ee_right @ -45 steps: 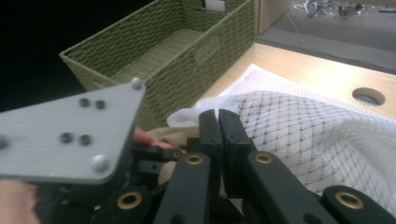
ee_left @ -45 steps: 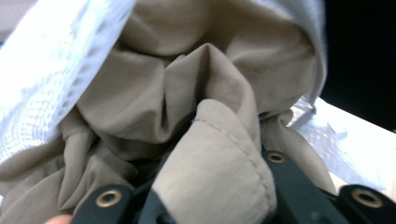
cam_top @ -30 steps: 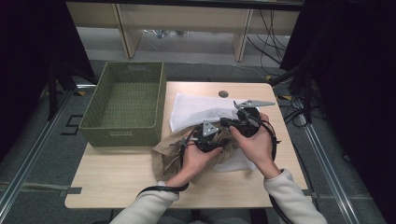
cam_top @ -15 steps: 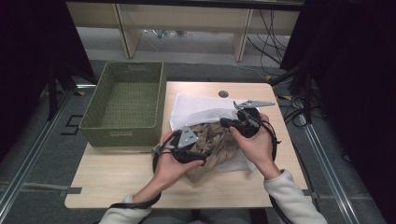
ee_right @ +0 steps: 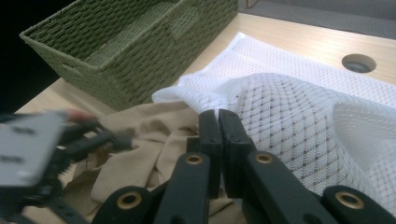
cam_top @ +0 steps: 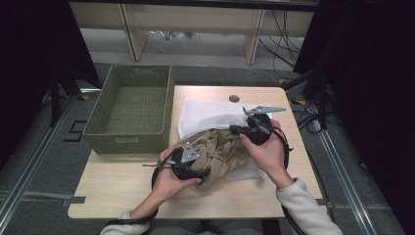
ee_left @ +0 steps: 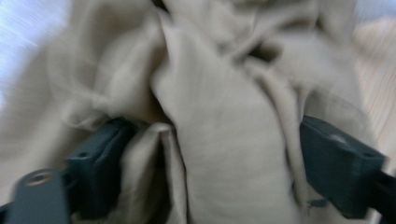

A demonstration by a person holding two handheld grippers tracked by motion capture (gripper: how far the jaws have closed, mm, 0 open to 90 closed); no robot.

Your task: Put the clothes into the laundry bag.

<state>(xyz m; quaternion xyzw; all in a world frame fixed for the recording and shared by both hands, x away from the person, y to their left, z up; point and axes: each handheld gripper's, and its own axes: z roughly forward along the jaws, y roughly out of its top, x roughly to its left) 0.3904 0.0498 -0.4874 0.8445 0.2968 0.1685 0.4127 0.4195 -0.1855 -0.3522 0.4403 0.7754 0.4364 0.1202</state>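
While wooden table (cam_top: 122, 188) bears tan cloth (cam_top: 220, 149), left tongs (ee_left: 205, 172) gape around it, right tongs (ee_right: 218, 123) pinch white mesh (ee_right: 299, 126)

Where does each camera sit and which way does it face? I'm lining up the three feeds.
High view: above the person's side, looking forward and down at the table, green basket, white mesh bag and beige cloth; forearms, left gripper and right gripper show.
Left gripper view: on the left gripper, looking into the cloth between its spread jaws.
Right gripper view: on the right gripper, facing the basket and bag, jaws together at the bag's edge.
Shared: the cloth.
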